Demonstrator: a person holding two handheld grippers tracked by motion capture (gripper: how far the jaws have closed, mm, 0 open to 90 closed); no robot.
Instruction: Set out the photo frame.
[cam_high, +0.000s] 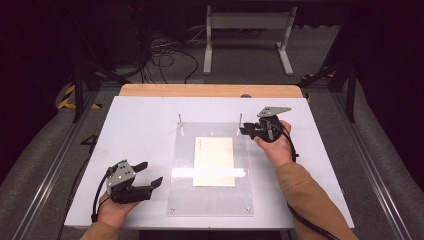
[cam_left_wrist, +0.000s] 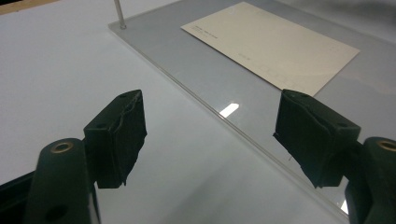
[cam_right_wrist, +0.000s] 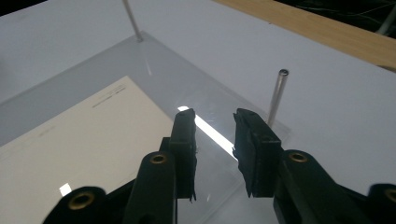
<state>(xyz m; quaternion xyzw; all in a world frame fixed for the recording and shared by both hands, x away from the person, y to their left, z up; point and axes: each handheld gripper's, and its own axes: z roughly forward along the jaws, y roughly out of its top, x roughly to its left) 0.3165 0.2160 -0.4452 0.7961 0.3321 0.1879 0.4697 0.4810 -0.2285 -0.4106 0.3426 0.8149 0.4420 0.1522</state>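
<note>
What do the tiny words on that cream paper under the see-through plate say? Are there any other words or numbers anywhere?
Cream paper sheet under the clear plastic plate: faint lines of small print near its edges, too small and blurred to read in any view.
Black two-jaw grippers, white table top, thin metal pins: no words, numbers or signs to read.

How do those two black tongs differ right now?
The left tongs gape wide over bare white table, near the front edge. The right tongs stand narrower, at the clear plate's far corner beside a metal pin. Both are hand-held and grip nothing.
</note>
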